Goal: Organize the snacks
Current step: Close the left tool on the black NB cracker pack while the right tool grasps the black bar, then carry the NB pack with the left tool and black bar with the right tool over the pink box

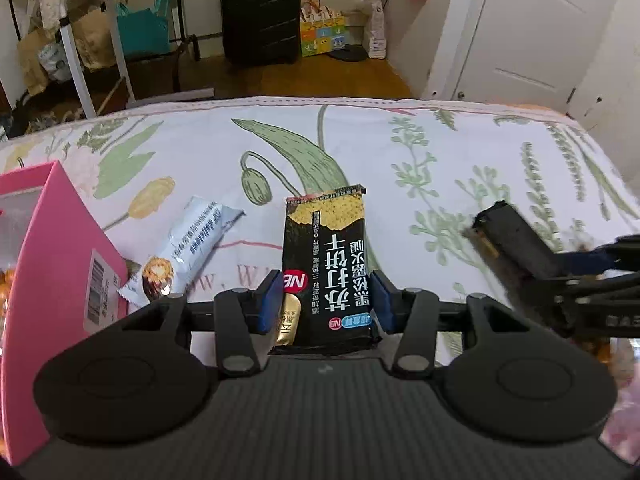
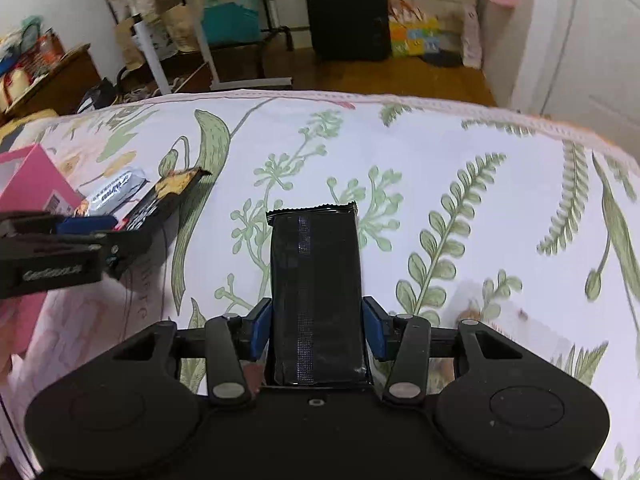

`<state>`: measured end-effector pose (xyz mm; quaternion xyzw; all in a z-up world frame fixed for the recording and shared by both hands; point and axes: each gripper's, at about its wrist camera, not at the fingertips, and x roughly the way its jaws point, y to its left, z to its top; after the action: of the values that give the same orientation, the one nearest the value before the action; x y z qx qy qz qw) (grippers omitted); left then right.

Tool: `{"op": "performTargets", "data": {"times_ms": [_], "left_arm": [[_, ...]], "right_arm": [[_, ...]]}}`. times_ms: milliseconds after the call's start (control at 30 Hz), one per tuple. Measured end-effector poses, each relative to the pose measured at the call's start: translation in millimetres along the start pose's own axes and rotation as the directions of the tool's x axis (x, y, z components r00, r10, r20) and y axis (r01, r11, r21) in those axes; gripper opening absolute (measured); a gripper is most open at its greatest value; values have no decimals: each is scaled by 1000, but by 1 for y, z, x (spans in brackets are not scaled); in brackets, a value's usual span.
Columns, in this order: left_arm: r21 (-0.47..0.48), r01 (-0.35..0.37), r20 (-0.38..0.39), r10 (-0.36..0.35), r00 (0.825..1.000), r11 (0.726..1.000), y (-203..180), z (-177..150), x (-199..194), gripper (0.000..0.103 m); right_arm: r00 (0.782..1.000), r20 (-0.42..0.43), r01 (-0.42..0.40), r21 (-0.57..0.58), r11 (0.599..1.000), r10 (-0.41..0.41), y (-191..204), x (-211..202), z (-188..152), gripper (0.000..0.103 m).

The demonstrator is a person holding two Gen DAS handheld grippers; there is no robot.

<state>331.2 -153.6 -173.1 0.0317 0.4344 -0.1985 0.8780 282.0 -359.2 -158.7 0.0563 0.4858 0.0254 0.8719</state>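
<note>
In the left wrist view, the left gripper (image 1: 326, 300) squeezed a black cracker pack (image 1: 326, 268) between its blue pads, above the flowery bed cover (image 1: 440, 152). The pack had gold print.

In the right wrist view, the right gripper (image 2: 318, 328) pinched a plain black snack pack (image 2: 318, 292), seam up.

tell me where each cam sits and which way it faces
Left wrist: on the left gripper, facing along its fingers at a black cracker packet it clamps, over the floral bedspread.
Right wrist: on the right gripper, clamping a plain black packet.
Shared: bedspread, pink box, silver packet, black suitcase, each other's gripper.
</note>
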Motion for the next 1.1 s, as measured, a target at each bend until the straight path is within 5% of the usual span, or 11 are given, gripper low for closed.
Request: {"op": "performTargets", "data": {"times_ms": [533, 700, 933, 1100], "left_arm": [[-45, 104, -111, -108, 988, 994, -12, -16, -34, 46], [-7, 100, -157, -100, 983, 995, -20, -24, -24, 53], [12, 99, -126, -97, 987, 995, -23, -28, -5, 63], [66, 76, -134, -66, 989, 995, -29, -34, -2, 48]], "right_arm": [[996, -54, -69, -6, 998, 68, 22, -24, -9, 52], [995, -76, -65, -31, 997, 62, 27, -23, -11, 52], [992, -110, -68, -52, 996, 62, 29, -15, -13, 52], [991, -120, -67, -46, 997, 61, 27, -13, -16, 52]]}}
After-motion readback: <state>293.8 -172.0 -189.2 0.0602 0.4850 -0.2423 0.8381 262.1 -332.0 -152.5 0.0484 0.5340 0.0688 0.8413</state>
